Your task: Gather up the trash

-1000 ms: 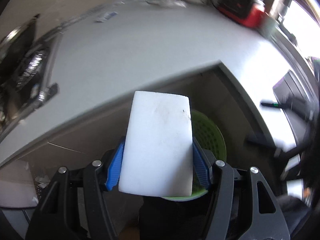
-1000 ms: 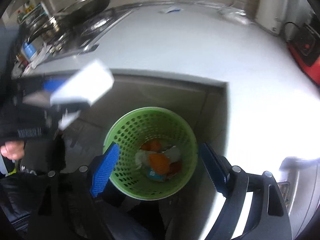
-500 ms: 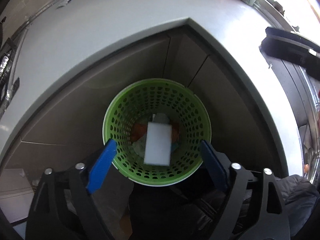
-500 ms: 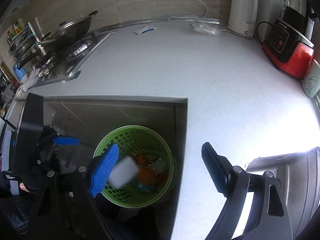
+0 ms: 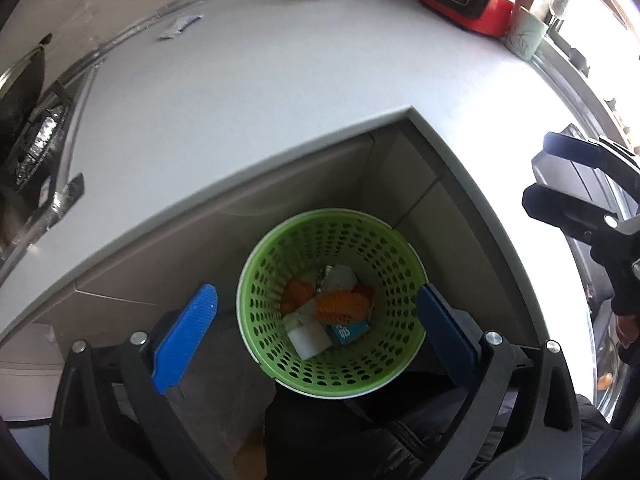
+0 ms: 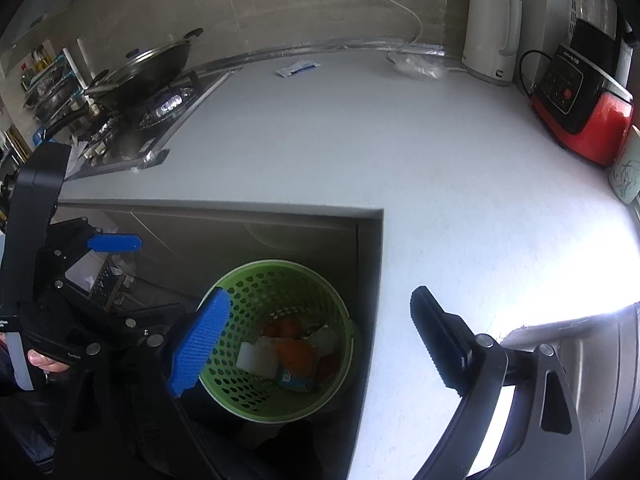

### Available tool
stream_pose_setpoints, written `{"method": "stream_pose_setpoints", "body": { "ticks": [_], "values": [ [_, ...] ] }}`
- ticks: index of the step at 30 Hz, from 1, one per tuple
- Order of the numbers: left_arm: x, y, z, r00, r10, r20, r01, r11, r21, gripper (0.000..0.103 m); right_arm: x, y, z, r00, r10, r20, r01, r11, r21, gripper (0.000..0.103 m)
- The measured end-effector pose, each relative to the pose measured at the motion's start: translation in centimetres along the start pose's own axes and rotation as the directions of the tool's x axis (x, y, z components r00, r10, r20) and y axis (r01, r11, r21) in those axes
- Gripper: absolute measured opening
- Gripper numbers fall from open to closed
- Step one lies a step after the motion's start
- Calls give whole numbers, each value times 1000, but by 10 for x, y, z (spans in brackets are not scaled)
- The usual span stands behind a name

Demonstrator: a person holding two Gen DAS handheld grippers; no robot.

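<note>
Left gripper (image 5: 316,324) fingers wide, empty, above green basket (image 5: 256,276); white sponge (image 5: 308,334) inside with orange scraps; right gripper (image 6: 320,340) wide, empty, over counter's inner corner (image 6: 376,212)

Daylight glare whitens the countertop (image 6: 500,216); fisheye edges dark, warped.

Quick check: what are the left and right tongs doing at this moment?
Left tongs: open, holding nothing, above the green basket.
Right tongs: open, holding nothing.

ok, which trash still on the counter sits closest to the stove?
The small blue-and-white packet, flat by the back wall. The crumpled clear plastic bag lies farther right, beside the white kettle.
</note>
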State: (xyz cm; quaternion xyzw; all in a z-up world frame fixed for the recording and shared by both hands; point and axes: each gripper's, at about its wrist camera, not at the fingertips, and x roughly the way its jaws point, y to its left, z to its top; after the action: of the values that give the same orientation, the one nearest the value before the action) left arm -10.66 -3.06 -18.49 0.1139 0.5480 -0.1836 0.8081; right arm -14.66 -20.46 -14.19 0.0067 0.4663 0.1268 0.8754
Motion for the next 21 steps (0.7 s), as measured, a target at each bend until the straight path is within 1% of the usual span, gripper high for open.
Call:
{"method": "stream_pose_setpoints", "body": {
  "ticks": [3,6,9,12,16,21],
  "values": [
    [-5,4,6,999,28,17,-28,1000,-2,95,0,0,4,1000,5,7,-5,1000,2,92],
    [-12,10,13,998,52,35,-52,999,-13,95,1,0,8,1000,1,15,-1,1000,5,96],
    [-16,20,21,997,68,47,-67,997,-35,95,0,-1,15,1000,-2,29,2,1000,12,96],
    [-21,33,31,994,86,66,-83,995,-53,95,0,-3,25,999,-8,46,7,1000,22,99],
    [-26,51,47,991,99,88,-92,993,-78,95,1,-5,42,997,-24,74,21,999,41,101],
    [-31,77,77,984,123,127,-112,989,-95,95,4,-7,70,993,-36,109,28,997,67,101]
  ]
}}
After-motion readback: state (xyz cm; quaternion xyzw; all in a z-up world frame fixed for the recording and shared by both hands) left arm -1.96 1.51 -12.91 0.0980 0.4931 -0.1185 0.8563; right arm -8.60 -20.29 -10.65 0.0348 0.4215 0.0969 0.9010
